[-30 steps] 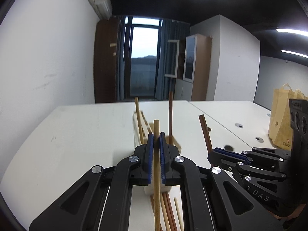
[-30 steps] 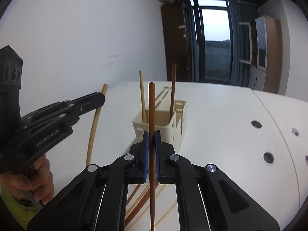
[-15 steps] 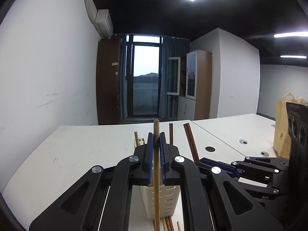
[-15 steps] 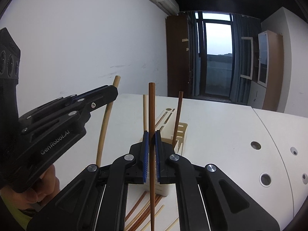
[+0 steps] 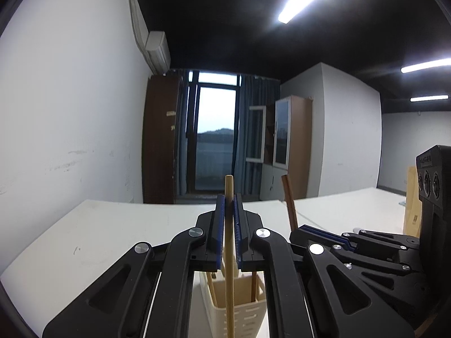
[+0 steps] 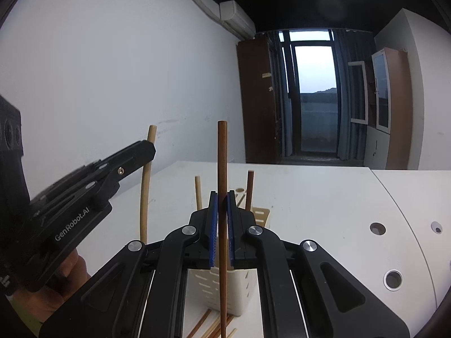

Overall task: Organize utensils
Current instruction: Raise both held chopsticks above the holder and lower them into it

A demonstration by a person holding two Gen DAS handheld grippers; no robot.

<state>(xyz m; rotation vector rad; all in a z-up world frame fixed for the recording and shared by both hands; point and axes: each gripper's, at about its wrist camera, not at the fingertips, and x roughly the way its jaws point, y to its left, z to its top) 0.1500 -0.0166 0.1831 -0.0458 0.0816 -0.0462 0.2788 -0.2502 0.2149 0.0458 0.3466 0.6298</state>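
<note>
My left gripper [image 5: 229, 205] is shut on a light wooden chopstick [image 5: 229, 256], held upright over the cream slotted utensil holder [image 5: 234, 314]. My right gripper [image 6: 222, 202] is shut on a dark brown chopstick [image 6: 221, 169], upright in front of the same holder [image 6: 222, 293]. Two chopsticks stand in the holder, one light [image 6: 198, 193] and one dark [image 6: 249, 190]. The left gripper and its light chopstick [image 6: 147, 186] show at the left of the right wrist view. The right gripper and its dark chopstick [image 5: 290, 202] show at the right of the left wrist view.
Several loose chopsticks [image 6: 208, 326] lie on the white table [image 6: 324, 197] by the holder's base. A brown paper bag [image 5: 410, 197] stands at the far right. Round cable holes [image 6: 377, 228] dot the table on the right.
Both grippers have tilted upward and come lower and closer to the holder, which now sits low under the fingers. Each still holds its chopstick.
</note>
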